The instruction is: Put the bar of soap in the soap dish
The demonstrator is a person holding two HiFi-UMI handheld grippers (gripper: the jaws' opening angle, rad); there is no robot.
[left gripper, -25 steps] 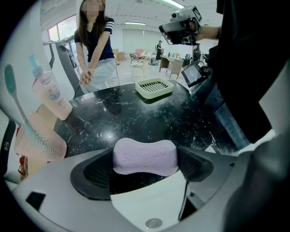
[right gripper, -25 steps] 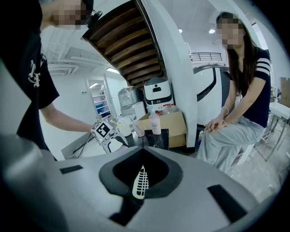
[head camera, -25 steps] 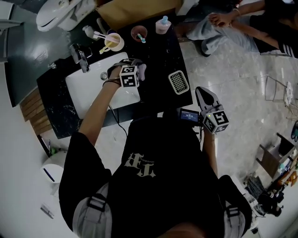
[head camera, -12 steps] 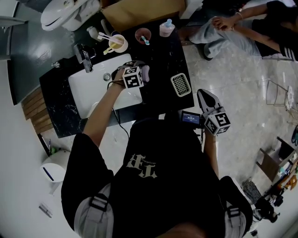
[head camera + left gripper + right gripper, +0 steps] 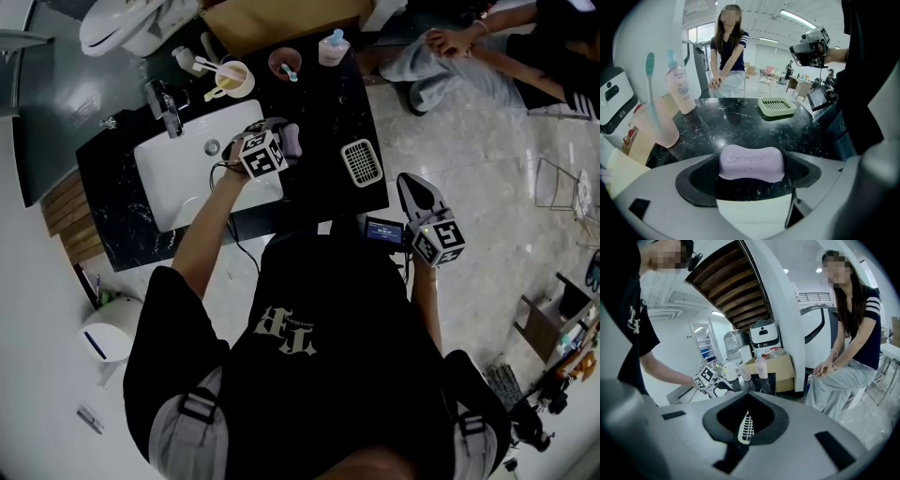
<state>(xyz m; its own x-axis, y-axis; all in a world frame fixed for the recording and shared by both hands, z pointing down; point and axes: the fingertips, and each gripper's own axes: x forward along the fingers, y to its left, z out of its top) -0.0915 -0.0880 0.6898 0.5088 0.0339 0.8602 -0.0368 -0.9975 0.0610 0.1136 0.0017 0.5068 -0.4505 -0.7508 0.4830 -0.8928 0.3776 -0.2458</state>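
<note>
The left hand-held gripper (image 5: 752, 173) was clenched on the bar of soap (image 5: 751, 162), a lilac bar that lay crosswise between the two dark pads, one pad at each end. From the head view, the soap sat over the black marbled table (image 5: 323, 108), just beside the right rim of the white sink (image 5: 183, 173) and well apart from the soap dish (image 5: 360, 163). Whether the bar touched the table or was held clear of it could not be told. The pale green, slotted dish lay on the table near its right edge, with nothing in it. Behind the sink stood the faucet (image 5: 165, 111), and along the table's far side stood a cream mug (image 5: 233, 81), a pink cup (image 5: 282, 65) with a toothbrush in it, and a pink bottle (image 5: 330, 49). The right hand-held gripper (image 5: 410, 181) was closed on nothing, its jaw tips drawn together into a point. It hung off the table's right edge, over the pale floor (image 5: 469, 159), with its tips aimed towards the dish. Past the table's far corner a person (image 5: 487, 52) sat with hands folded.
</note>
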